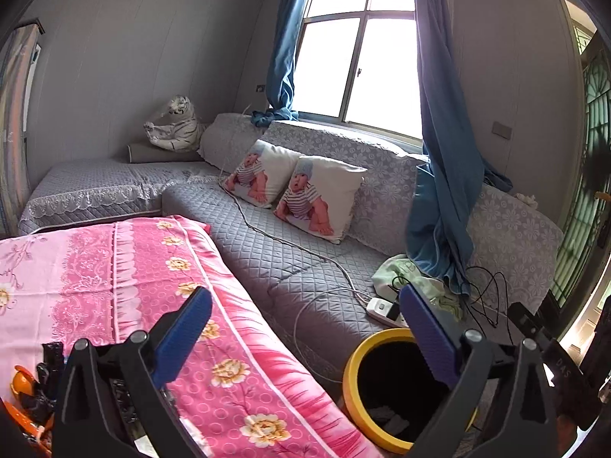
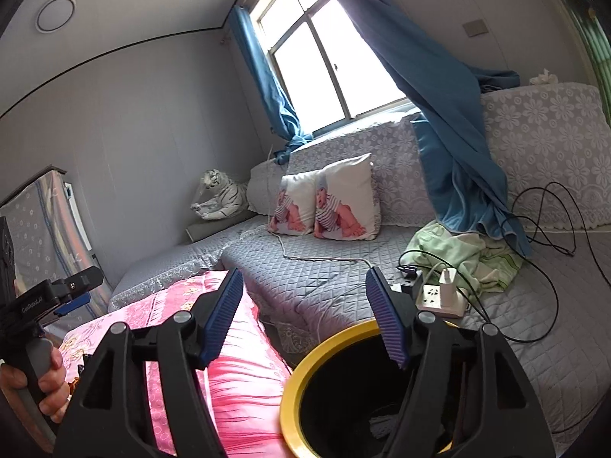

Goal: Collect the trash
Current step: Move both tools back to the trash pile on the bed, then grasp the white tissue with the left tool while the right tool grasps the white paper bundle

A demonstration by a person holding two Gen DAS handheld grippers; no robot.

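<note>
A round bin with a yellow rim [image 1: 353,366] and a black inside stands on the floor between the pink-covered table [image 1: 152,267] and the sofa. Pale scraps [image 1: 385,418] lie at its bottom. My left gripper [image 1: 303,294] is open and empty, with its right finger over the bin's mouth. My right gripper [image 2: 304,273] is also open and empty, above the bin's rim [image 2: 294,381]. Orange and black wrappers [image 1: 26,389] lie on the table at the lower left, behind my left gripper's frame. A hand [image 2: 49,378] grips the left gripper's handle.
A grey quilted sofa [image 1: 267,252] runs behind the bin, with two baby-print pillows [image 1: 317,198], a white power strip [image 2: 439,297], loose cables [image 2: 542,229], a green cloth [image 2: 458,248] and a hanging blue curtain [image 1: 439,191]. A toy tiger [image 1: 175,126] sits in the far corner.
</note>
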